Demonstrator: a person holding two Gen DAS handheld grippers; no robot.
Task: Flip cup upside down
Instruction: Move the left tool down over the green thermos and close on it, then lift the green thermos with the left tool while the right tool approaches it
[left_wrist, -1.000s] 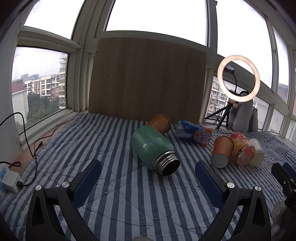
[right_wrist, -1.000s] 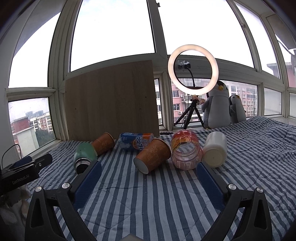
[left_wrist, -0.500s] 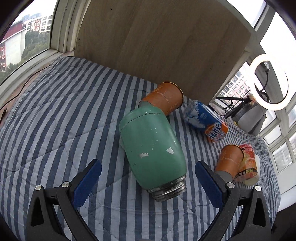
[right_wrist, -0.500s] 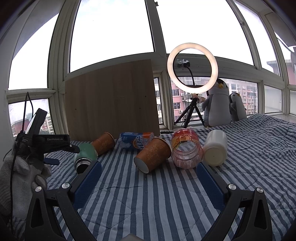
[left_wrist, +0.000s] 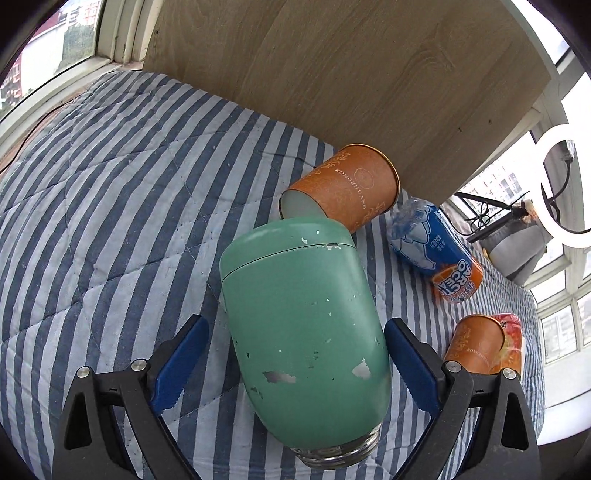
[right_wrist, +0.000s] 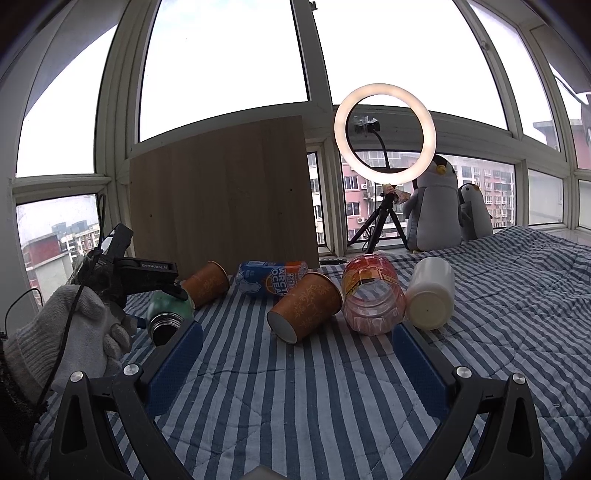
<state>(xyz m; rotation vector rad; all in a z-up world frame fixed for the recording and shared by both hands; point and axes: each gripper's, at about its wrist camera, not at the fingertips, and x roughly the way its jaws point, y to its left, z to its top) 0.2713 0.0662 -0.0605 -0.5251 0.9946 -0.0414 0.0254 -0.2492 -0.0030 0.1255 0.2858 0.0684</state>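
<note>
A green metal cup (left_wrist: 306, 325) with chipped paint lies on its side on the striped blanket, its threaded steel mouth toward the left wrist camera. My left gripper (left_wrist: 295, 354) is open, and its blue pads straddle the cup's body with a small gap on each side. In the right wrist view the green cup (right_wrist: 168, 314) lies at the left, under the left gripper held by a gloved hand (right_wrist: 70, 332). My right gripper (right_wrist: 295, 358) is open and empty above the blanket, short of an orange paper cup (right_wrist: 304, 310) lying on its side.
A second orange paper cup (left_wrist: 347, 192) lies behind the green cup, touching it. A blue soda can (left_wrist: 436, 251), a clear plastic jar (right_wrist: 371, 295) and a white cup (right_wrist: 430, 293) lie nearby. A wooden board (right_wrist: 221, 195), ring light (right_wrist: 384, 133) and penguin toys (right_wrist: 432, 206) stand behind.
My left gripper has moved forward and down over the green cup, so its pads now flank the cup's body. The right gripper has stayed almost still.
</note>
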